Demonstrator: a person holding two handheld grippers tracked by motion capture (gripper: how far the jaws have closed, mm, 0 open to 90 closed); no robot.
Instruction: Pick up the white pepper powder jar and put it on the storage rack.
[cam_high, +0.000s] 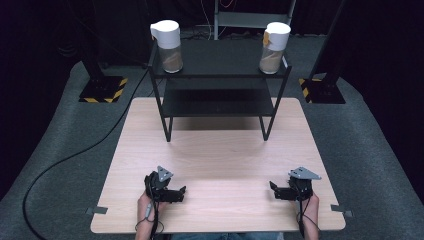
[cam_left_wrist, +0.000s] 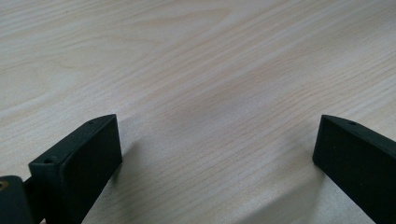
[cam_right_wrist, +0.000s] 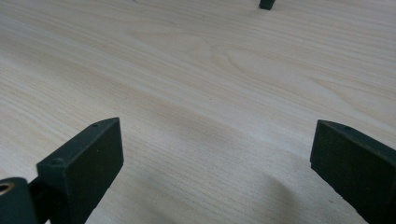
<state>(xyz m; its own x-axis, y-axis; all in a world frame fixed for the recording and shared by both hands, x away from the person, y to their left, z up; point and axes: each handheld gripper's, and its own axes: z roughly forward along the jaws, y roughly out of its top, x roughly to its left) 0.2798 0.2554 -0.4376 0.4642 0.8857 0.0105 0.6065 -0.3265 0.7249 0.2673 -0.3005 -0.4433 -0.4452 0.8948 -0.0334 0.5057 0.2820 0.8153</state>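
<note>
— Both grippers rest low on the table (cam_high: 220, 150), near its front edge: left gripper (cam_high: 183, 190) and right gripper (cam_high: 272, 186), jaws wide apart, nothing between them.

— What's nearest?

— Only bare wood. Well beyond stands a black rack (cam_high: 218, 95) with two jars (cam_high: 167, 40) (cam_high: 273, 42) on top. Their contents are hard to make out. The person's forearms are cut off below.
</note>
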